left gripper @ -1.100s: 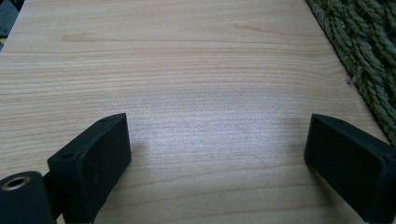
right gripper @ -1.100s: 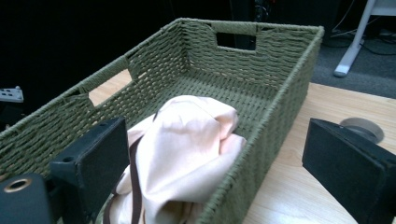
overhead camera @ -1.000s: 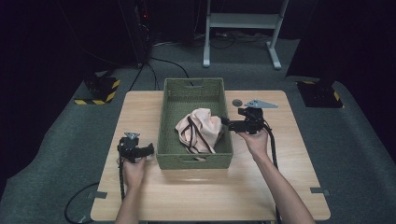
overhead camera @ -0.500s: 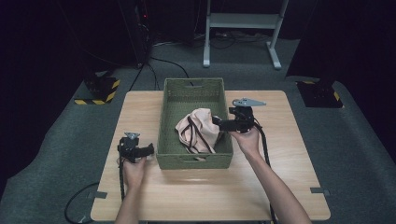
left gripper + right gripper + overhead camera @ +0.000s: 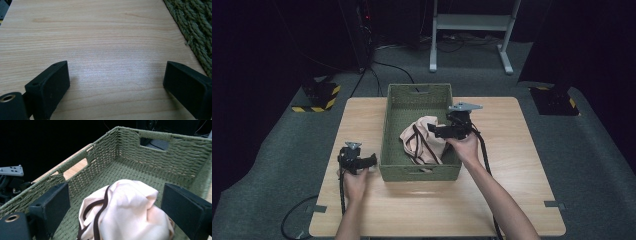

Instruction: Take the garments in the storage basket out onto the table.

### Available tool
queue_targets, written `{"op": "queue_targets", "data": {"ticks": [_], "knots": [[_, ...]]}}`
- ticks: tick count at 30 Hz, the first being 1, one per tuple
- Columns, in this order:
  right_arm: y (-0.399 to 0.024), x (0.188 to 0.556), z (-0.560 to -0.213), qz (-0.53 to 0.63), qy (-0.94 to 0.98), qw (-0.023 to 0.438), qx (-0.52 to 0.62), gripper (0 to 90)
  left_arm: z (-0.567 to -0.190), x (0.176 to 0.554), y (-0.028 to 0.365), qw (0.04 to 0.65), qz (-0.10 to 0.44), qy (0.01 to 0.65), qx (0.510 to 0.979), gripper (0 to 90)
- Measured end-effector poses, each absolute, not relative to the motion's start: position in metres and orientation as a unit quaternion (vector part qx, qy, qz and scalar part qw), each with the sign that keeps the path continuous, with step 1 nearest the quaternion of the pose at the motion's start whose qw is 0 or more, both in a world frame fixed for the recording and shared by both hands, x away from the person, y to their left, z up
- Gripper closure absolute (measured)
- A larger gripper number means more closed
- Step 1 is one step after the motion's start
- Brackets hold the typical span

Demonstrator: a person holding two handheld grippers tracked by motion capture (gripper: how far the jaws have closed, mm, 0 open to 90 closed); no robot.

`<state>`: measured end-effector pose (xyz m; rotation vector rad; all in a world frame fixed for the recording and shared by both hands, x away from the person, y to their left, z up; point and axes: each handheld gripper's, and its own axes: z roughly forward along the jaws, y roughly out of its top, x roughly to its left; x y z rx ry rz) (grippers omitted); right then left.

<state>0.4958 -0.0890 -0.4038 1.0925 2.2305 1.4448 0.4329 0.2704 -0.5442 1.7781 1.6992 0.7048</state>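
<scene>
A green woven basket stands on the wooden table, and a crumpled pale pink cloth with dark brown trim lies inside it. My right gripper hovers over the basket's right side, open, its jaws pointing left above the cloth. In the right gripper view the jaws stand wide apart on either side of the cloth without touching it. My left gripper rests on the table just left of the basket, open, with bare wood between its jaws and the basket's wall at the right.
The basket has handle slots in its near wall and far wall. Bare table lies to the right of the basket and in front of it. A cable trails from the right gripper along the forearm.
My right gripper has moved left from the table's right part to above the basket and the cloth. The left gripper has stayed put.
</scene>
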Motion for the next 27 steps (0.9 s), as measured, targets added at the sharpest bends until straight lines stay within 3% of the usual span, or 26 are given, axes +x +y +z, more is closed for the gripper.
{"op": "queue_targets", "data": {"ticks": [27], "knots": [[-0.046, 0.513, -0.428, 0.406, 0.814, 0.134, 0.393, 9.9, -0.544, 0.433, 0.271, 0.291, 0.263, 0.636, 0.665, 6.8]]}}
